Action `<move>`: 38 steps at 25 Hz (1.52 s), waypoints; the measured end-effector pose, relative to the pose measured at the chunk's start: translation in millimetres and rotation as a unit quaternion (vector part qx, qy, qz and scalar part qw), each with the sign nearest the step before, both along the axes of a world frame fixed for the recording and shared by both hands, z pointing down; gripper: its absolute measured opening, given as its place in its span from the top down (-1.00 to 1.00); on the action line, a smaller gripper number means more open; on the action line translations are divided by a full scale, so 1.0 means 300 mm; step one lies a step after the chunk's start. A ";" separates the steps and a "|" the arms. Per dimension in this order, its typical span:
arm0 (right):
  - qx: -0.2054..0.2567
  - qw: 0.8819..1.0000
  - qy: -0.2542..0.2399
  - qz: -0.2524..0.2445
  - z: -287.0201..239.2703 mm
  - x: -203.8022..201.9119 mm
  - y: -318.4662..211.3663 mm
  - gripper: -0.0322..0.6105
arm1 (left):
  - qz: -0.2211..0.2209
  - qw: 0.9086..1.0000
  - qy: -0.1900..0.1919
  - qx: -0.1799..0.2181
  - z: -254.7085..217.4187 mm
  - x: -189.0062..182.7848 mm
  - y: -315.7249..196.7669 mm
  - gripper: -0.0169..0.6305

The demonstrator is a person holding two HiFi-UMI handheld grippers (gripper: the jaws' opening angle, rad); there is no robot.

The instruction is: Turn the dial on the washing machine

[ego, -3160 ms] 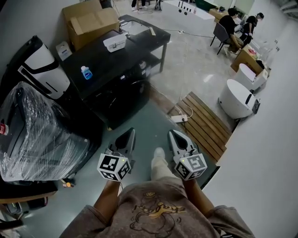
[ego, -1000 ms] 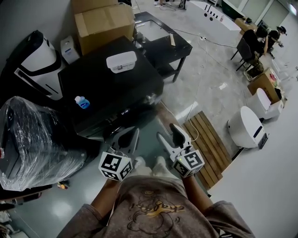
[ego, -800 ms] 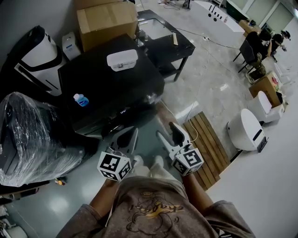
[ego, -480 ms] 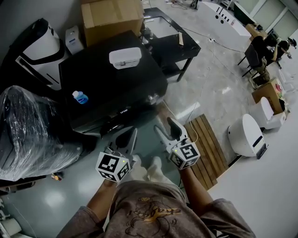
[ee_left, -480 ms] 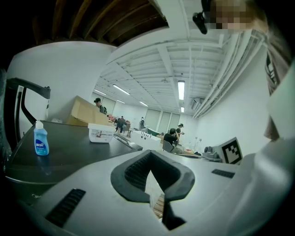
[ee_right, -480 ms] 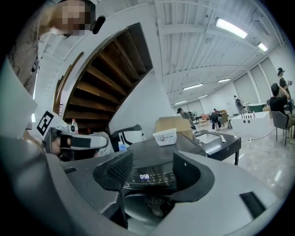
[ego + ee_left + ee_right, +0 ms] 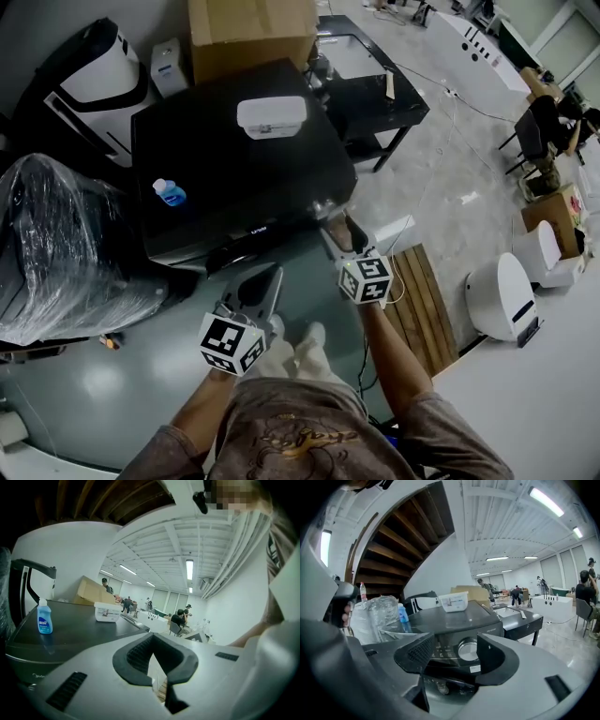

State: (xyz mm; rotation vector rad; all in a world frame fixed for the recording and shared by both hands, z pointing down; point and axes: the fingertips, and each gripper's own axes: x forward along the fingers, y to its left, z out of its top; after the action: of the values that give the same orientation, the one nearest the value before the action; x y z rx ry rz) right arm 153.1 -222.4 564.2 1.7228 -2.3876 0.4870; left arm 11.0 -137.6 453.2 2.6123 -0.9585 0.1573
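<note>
The black washing machine (image 7: 234, 159) stands in front of me; its silver dial (image 7: 325, 206) sits at the right end of the front panel. My right gripper (image 7: 343, 231) is just short of that corner. In the right gripper view the dial (image 7: 468, 649) shows between the spread pads (image 7: 418, 653), a little ahead and untouched. The right gripper (image 7: 457, 654) is open; its jaws have just opened a little further, with nothing between them. My left gripper (image 7: 263, 274) hangs lower, near my legs, shut and empty, with its tips (image 7: 153, 637) meeting.
A blue bottle (image 7: 172, 192) and a white box (image 7: 272, 114) rest on the machine's top. A cardboard box (image 7: 251, 33) stands behind it, a plastic-wrapped bundle (image 7: 66, 253) to its left, and a black table (image 7: 375, 80) and a wooden pallet (image 7: 422, 300) to the right.
My right gripper has moved forward and down to the machine's front right corner. The left gripper has barely shifted. My view has come closer over the machine.
</note>
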 end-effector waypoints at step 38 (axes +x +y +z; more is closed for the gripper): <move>-0.117 0.976 -0.175 0.059 0.283 0.056 -0.205 0.14 | -0.050 0.998 -0.025 -0.026 0.073 -0.037 -0.034 0.97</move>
State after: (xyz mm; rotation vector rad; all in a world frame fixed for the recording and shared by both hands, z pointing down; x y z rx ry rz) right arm 170.0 -284.0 649.0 1.7994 -2.3291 1.1260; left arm -0.1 -147.9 475.0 2.5176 -1.0848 0.2215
